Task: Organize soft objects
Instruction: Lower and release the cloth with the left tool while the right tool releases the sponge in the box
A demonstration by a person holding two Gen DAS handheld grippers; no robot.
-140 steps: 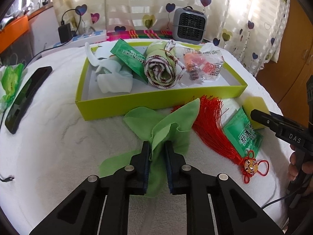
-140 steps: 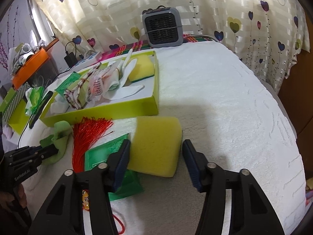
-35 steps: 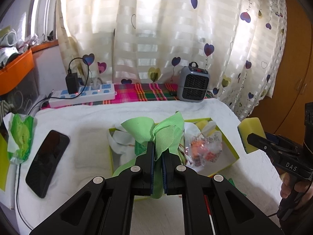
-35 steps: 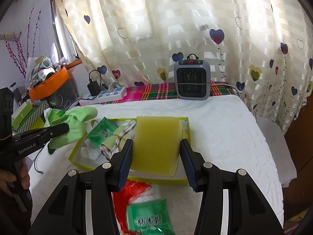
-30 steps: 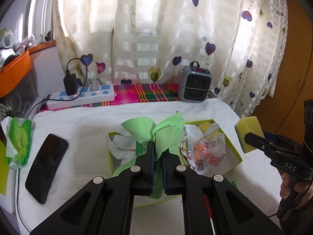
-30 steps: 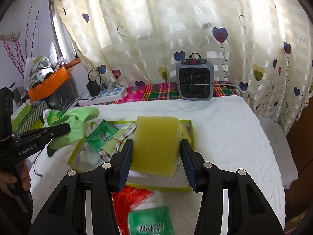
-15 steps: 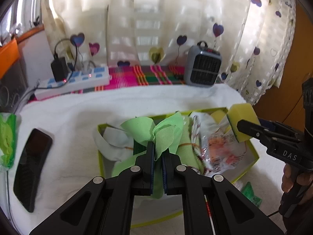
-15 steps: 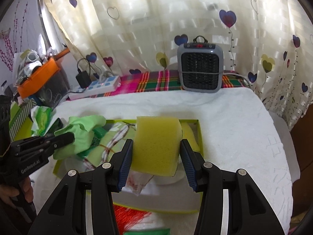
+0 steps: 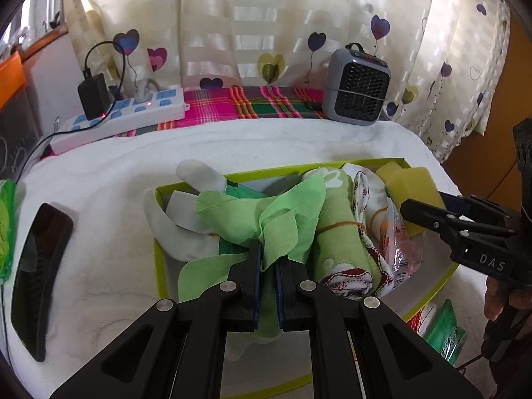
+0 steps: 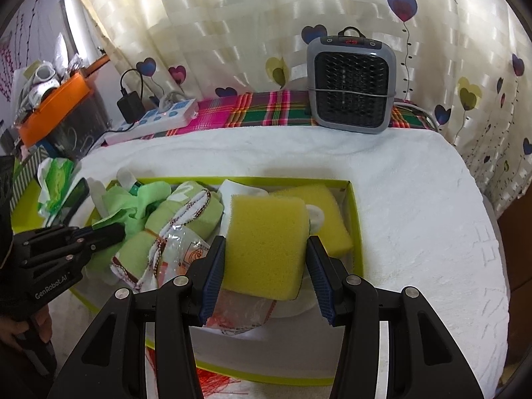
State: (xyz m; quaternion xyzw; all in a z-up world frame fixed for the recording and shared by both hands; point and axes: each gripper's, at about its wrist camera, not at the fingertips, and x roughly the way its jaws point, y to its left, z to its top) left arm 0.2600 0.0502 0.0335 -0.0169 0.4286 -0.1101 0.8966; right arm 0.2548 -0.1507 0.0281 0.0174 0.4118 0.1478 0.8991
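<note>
The left gripper [image 9: 267, 267] is clamped on a crumpled light-green cloth [image 9: 282, 219] above the lime-green cardboard box [image 10: 355, 232]. The right gripper [image 10: 266, 267] squeezes a yellow rectangular foam sponge [image 10: 266, 246] over the same box's right end, on the white-towelled table [image 10: 415, 199].

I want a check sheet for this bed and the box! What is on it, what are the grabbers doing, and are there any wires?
Surface: white blanket, bumpy, with the box resting on it.
Job's things: green cloth and yellow sponge both held over the box; inside lie a rolled towel, a second sponge, a plastic packet and white cloth.
Clutter: phone left of the box; green packet and red tassel by its near side.
Grippers: left gripper shut on the green cloth; right gripper shut on the yellow sponge.
Cables: power strip with a black charger plugged in.
Surroundings: small heater, heart curtain, plaid cloth.
</note>
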